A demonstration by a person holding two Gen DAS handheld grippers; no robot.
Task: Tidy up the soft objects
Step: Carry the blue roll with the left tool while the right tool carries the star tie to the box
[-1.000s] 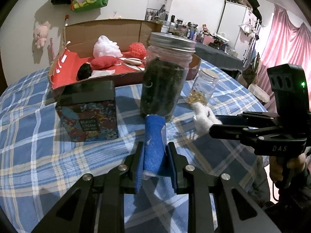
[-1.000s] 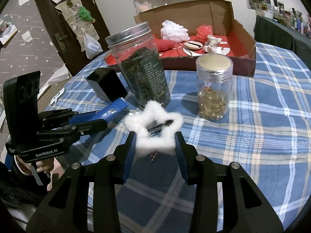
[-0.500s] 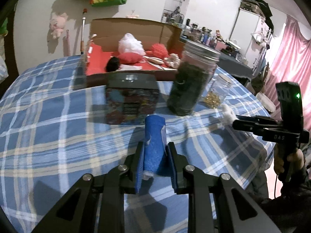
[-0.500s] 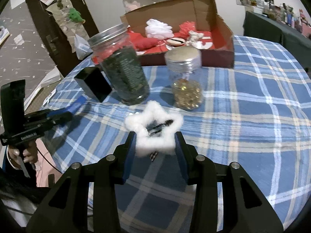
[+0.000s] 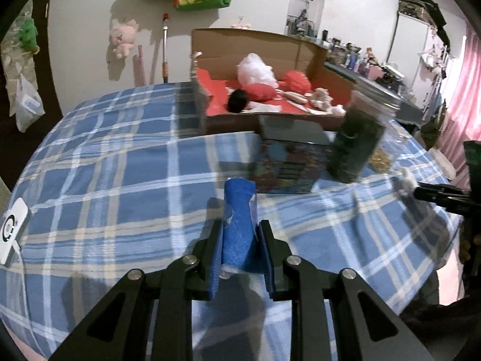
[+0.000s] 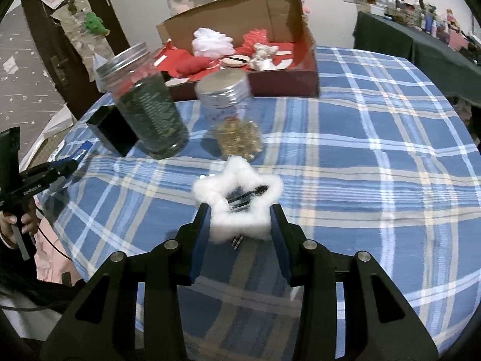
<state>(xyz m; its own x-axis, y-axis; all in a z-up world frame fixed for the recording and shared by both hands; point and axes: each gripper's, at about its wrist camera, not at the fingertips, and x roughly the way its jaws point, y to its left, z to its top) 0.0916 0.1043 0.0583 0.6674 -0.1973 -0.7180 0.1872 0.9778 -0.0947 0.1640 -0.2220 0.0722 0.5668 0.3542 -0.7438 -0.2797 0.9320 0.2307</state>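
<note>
Soft items ride above the plaid surface [image 6: 375, 156]: left tongs [image 5: 239, 242] nearly closed on a blue sponge [image 5: 238, 216]; right tongs [image 6: 240, 219] pinching a fluffy white star [image 6: 240, 194]; both presumably bound for the cardboard box [image 5: 264, 42] at twelve o'clock.

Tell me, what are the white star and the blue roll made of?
The star in the right gripper looks like fluffy white plush, with fuzzy edges. The blue roll in the left gripper looks like soft matte cloth or foam; hard to tell.
</note>
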